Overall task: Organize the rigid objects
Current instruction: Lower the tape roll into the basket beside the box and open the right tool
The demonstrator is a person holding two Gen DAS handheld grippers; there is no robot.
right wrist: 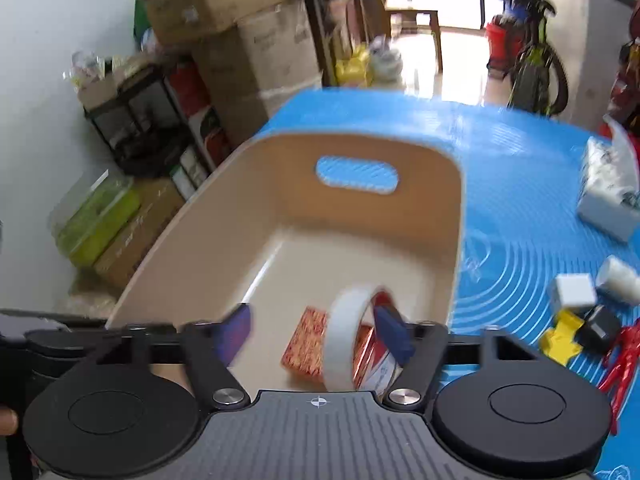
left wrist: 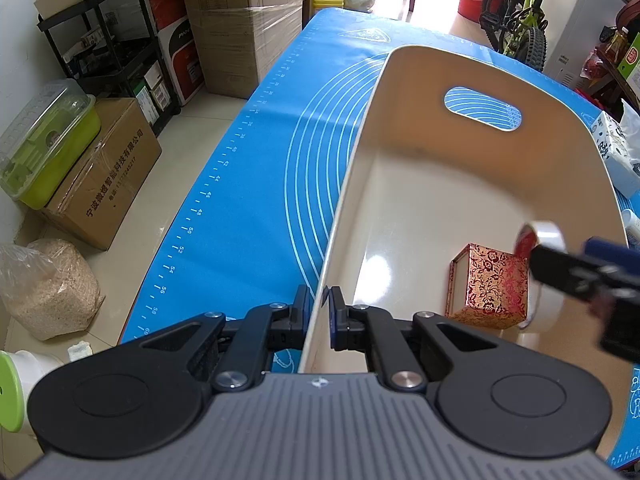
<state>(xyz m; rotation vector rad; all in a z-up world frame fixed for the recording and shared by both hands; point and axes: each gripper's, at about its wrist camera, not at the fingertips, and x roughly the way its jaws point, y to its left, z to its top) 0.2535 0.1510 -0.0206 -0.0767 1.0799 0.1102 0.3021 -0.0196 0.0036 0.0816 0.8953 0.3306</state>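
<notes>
Left tongs [left wrist: 320, 304] clamped on the bin [left wrist: 400, 92] wall, right tongs [right wrist: 316, 332] apart, tape roll [right wrist: 348, 336] dropping in beside the red box [right wrist: 308, 344]. Next up, probably the toys.

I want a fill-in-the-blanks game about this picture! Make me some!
1. The left gripper pinches the wall of the cream ____.
2. The red and gold patterned box lies ____ the bin.
3. The right gripper has its fingers wide apart around the roll of ____.
4. The mat under the bin is coloured ____.

Missing words: bin; inside; tape; blue
</notes>
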